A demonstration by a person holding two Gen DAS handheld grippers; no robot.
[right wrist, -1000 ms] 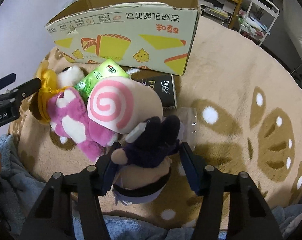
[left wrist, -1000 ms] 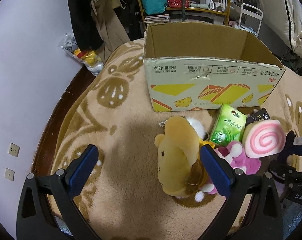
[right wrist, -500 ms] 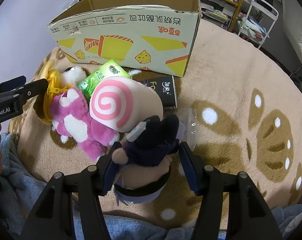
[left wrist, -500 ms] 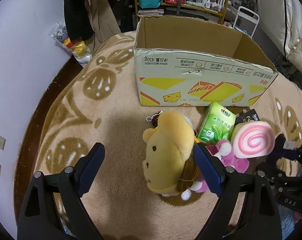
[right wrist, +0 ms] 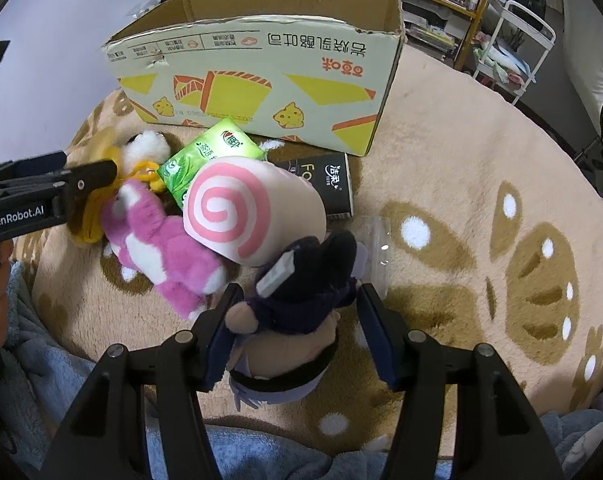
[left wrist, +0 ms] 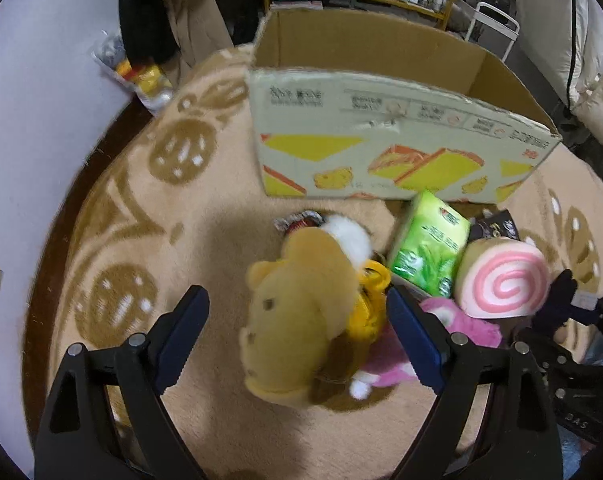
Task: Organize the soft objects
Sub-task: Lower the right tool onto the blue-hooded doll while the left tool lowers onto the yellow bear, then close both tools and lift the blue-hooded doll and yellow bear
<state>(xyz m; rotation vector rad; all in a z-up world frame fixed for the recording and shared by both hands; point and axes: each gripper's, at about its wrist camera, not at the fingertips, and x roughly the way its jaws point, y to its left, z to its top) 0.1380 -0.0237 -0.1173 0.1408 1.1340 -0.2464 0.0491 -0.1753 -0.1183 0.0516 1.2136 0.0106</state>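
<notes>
- Our left gripper (left wrist: 297, 336) stands wide, its jaws just narrowed, straddling the tan bear (left wrist: 297, 320); we centre, then squeeze.
- Our right gripper (right wrist: 297, 332) brackets the dark doll (right wrist: 301, 284); whether it is gripped we cannot tell.
- The box (left wrist: 381, 148) waits at twelve o'clock.

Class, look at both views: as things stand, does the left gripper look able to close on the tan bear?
Probably yes. The left gripper already straddles the tan bear, jaws open on either side. The pink plush crowds its right finger and might get pinched too.
</notes>
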